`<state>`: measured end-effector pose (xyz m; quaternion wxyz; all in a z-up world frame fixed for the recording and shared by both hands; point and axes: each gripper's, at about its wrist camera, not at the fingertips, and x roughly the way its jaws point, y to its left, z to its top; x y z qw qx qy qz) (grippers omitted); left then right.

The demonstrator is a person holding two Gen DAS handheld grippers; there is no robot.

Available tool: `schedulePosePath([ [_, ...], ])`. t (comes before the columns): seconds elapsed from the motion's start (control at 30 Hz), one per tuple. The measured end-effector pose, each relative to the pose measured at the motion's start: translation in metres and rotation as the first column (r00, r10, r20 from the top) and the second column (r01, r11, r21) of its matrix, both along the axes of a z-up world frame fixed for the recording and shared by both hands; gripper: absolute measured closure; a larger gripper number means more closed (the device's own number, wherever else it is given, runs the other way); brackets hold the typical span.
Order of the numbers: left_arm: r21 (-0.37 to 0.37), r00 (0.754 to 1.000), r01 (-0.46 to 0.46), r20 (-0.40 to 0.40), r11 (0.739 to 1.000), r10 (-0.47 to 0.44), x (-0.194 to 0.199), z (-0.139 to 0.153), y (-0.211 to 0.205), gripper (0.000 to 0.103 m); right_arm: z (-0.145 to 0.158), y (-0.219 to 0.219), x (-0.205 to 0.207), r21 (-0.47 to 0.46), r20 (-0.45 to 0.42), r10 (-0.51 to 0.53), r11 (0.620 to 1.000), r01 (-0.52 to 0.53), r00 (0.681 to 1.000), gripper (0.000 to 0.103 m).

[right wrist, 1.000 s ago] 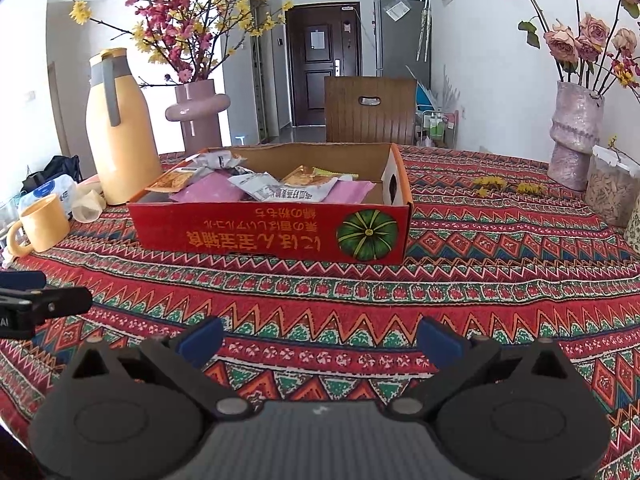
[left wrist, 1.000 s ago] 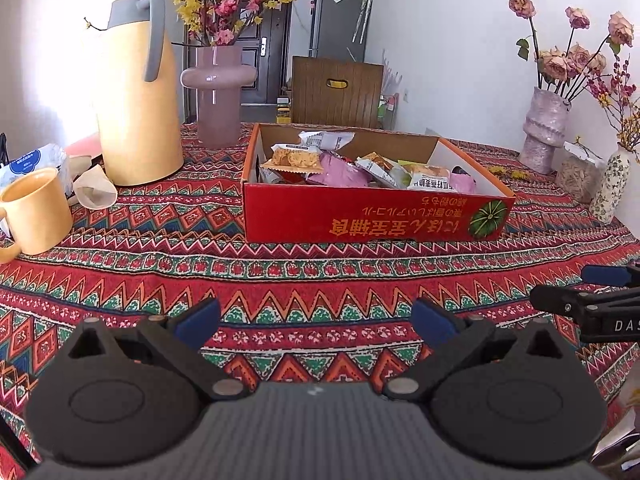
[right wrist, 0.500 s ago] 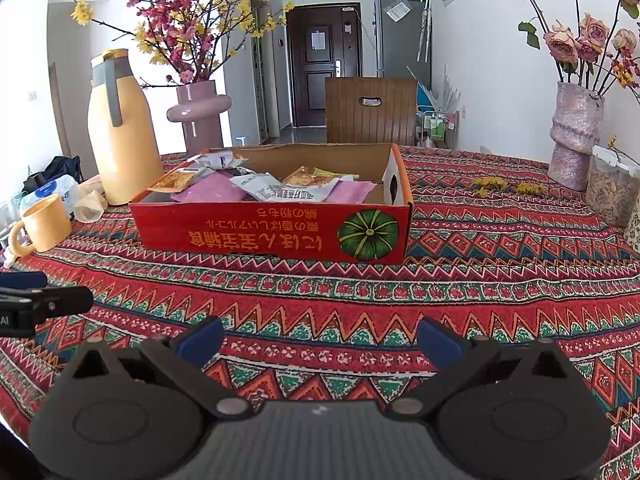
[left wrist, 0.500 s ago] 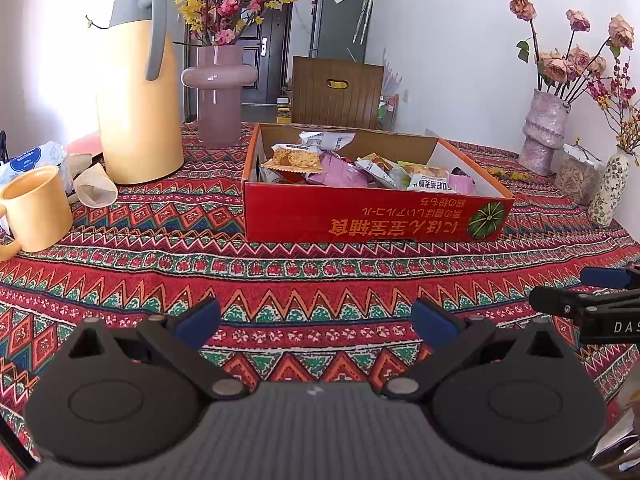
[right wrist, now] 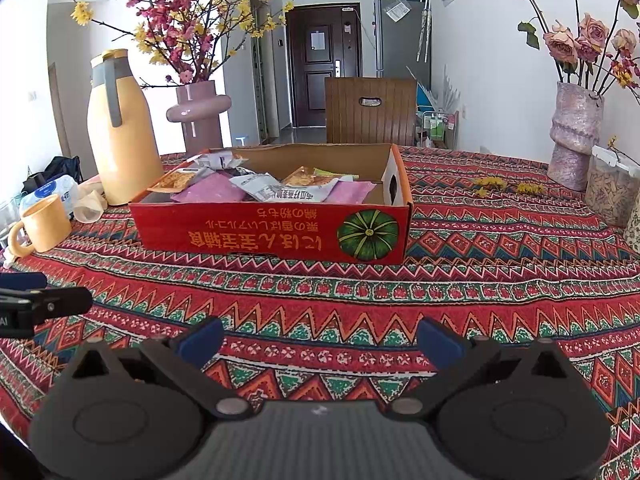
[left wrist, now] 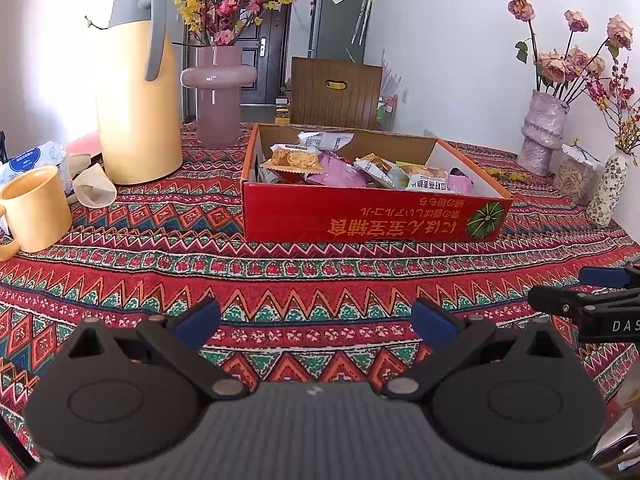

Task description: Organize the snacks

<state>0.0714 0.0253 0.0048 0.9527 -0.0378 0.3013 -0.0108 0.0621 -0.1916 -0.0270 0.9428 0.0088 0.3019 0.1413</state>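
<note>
A: The snack packets (left wrist: 344, 166) lie heaped in the red cardboard box (left wrist: 372, 216) in the middle of the counter (left wrist: 280, 280). How would they handle?

B: Light, I'd judge, and soft. The foil and plastic wrappers look slick and crinkly, and the biscuit packet (left wrist: 294, 159) on top near the left wall probably crushes easily.

A: So where to pinch?

B: On a flat sealed edge or a corner, gently, not across the filled middle. The pink pouch (right wrist: 208, 192) and the white packet (right wrist: 280, 190) overlap, so lifting one may drag its neighbour.

A: And the tongs?

B: Left tongs (left wrist: 316, 320) and right tongs (right wrist: 320, 338) both stand wide apart, holding nothing, low over the cloth well short of the box. The yellow mug (left wrist: 34, 208) and jug (left wrist: 136, 92) sit off to the left.
</note>
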Motion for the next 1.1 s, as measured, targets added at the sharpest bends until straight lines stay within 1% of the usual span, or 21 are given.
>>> schedulePosePath([
  [1.1, -0.012, 1.000, -0.002, 0.000, 1.000, 0.002, 0.0007, -0.0006, 0.0010, 0.000, -0.0004, 0.0000, 0.0003, -0.001, -0.002, 0.000, 1.000, 0.000, 1.000, 0.000],
])
